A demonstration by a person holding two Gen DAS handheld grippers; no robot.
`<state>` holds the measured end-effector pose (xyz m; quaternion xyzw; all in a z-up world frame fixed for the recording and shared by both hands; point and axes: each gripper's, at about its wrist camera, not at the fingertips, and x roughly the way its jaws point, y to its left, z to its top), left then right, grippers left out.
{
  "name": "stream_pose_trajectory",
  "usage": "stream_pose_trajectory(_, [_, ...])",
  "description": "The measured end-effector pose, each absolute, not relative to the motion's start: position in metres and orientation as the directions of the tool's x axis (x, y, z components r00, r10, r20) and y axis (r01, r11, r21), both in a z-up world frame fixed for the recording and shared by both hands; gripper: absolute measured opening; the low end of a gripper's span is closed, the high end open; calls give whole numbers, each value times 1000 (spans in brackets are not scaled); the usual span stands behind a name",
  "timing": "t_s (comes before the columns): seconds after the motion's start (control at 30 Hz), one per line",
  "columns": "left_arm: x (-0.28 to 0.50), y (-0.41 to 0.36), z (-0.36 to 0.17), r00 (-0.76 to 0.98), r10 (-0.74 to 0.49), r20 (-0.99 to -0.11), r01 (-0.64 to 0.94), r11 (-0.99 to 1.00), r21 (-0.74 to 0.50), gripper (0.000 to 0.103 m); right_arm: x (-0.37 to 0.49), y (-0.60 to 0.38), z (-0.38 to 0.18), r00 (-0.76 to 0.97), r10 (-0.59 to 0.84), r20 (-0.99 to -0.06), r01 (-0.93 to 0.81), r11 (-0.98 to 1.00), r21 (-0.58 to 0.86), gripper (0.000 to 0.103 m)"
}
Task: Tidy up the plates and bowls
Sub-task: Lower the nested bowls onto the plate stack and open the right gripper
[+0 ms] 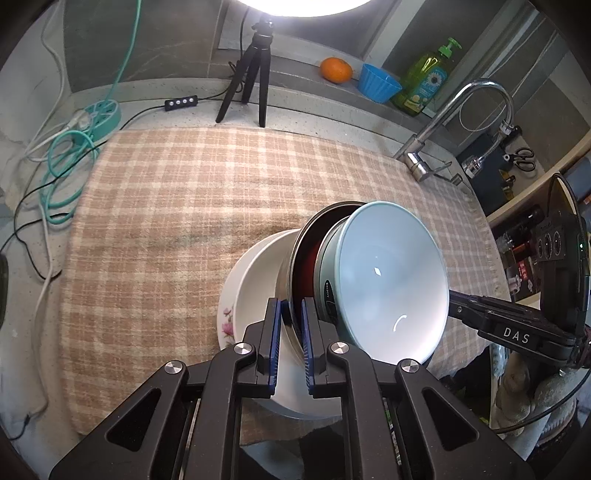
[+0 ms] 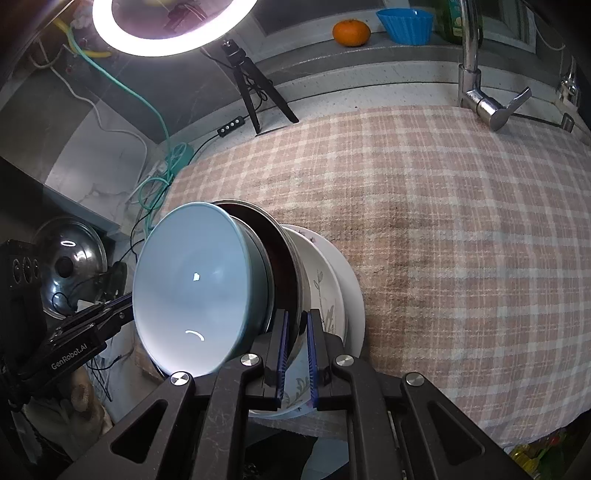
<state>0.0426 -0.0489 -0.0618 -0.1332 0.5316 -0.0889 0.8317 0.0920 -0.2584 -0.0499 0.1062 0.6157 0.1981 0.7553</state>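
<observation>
left wrist view: the left gripper [image 1: 290, 339] comes up from 6 o'clock, its blue pads pinching the rim of the metal bowl [image 1: 325, 221] at the near edge of a nested stack. the light blue bowl [image 1: 391, 280] sits inside the metal bowl, its mouth tipped toward 3 o'clock. behind them, toward 9 o'clock, lie the white dishes [image 1: 258, 266], one with a pink flower print on its rim. the stack is close to the near edge of the checked cloth [image 1: 184, 206], low and right of centre. the right gripper [image 1: 461, 306] reaches in from 3 o'clock and meets the far side of the stack; its tips are hidden behind the blue bowl. from 9 to 1 o'clock the cloth is bare and wide. past its far edge stand a black tripod [image 1: 255, 85], a teal power strip [image 1: 101, 114] with cables, an orange [image 1: 335, 69], a blue cup [image 1: 378, 83], a green soap bottle [image 1: 424, 79] and the faucet [image 1: 461, 122] at 2 o'clock.

right wrist view: the right gripper [image 2: 297, 339] rises from 6 o'clock, pads pressed on the metal bowl [image 2: 280, 251] rim. the light blue bowl [image 2: 192, 284] opens toward 9 o'clock, and the white dishes [image 2: 332, 280] lie at its 3 o'clock side. the stack overhangs the cloth's left corner. the left gripper [image 2: 122, 306] enters from 8 o'clock, its tips hidden behind the blue bowl. the checked cloth [image 2: 443, 229] spreads bare from 12 to 4 o'clock. a ring light [image 2: 173, 22] glows at 11 o'clock, and a steel lid [image 2: 70, 258] stands at 9 o'clock.
</observation>
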Motion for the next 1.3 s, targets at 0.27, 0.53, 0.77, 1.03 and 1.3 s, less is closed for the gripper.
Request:
stream_pose_trajectory(0.27, [42,-49,-66,406,-289,-867,0,949,-316,9,92,-259,-53,150,430,-891,-162,899,407,9])
stream_pose_trajectory(0.53, [43,-48,-70,394,-295,-871,-1,947,-322,10,92,-258,-59,138,427,-894,-158,900,406,9])
stream_pose_trajectory(0.77, [43,-44,-65,415,-298,-860,1,945,-327,13,93,-256,-54,153,428,-891,-181,898,401,12])
stream_pose_trajectory(1.03, [42,-39,-61,432,-294,-853,-10,944,-331,13,93,-259,-44,197,417,-887,-197,903,381,23])
stream_pose_trajectory(1.3, [37,-29,-60,446,-278,-851,-36,944,-327,19,89,-267,-39,235,402,-885,-193,912,363,27])
